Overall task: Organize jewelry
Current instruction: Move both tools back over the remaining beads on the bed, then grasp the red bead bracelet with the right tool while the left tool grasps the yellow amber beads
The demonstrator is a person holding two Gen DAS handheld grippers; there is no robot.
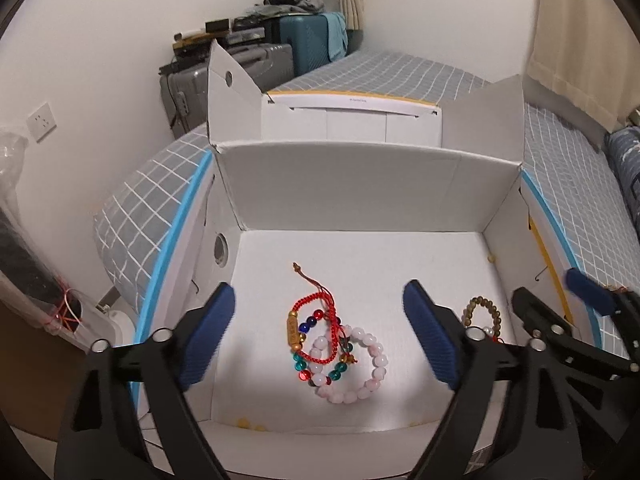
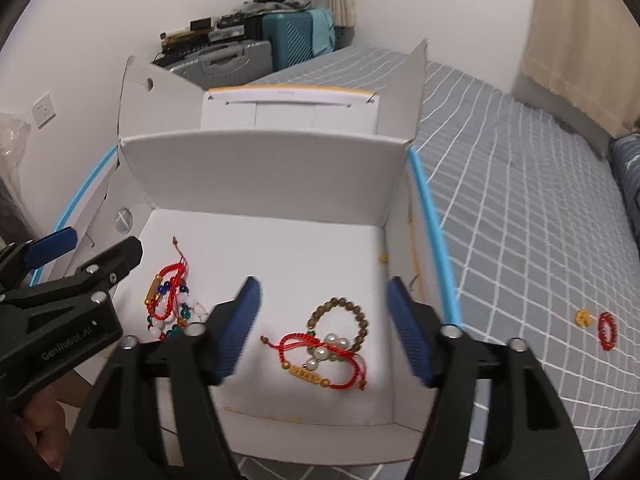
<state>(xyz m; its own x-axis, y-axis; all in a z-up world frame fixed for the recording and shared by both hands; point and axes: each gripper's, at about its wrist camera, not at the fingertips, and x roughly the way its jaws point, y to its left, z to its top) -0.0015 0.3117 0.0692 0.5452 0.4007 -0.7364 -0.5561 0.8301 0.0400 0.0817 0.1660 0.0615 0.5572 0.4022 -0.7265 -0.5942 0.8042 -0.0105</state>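
On the left of the box floor lies one heap: a red cord bracelet tangled over a pink bead bracelet and glass beads. The left gripper hovers above it, jaws wide apart and holding nothing. Further right sits a second heap, a brown bead bracelet with a red cord and pearls across it; the right gripper hangs over that, equally wide and empty. All of this is light and limp, the round beads likely slippery, and the cords will probably drag their neighbours along, so a pinch on a free stretch of cord or across a single bead strand seems safest. Out on the bed, well right of the box, lie a red ring and a small yellow piece, perhaps a charm, too small to tell. Only the right view shows these two and the whole second heap; the left view shows the first heap unobstructed.
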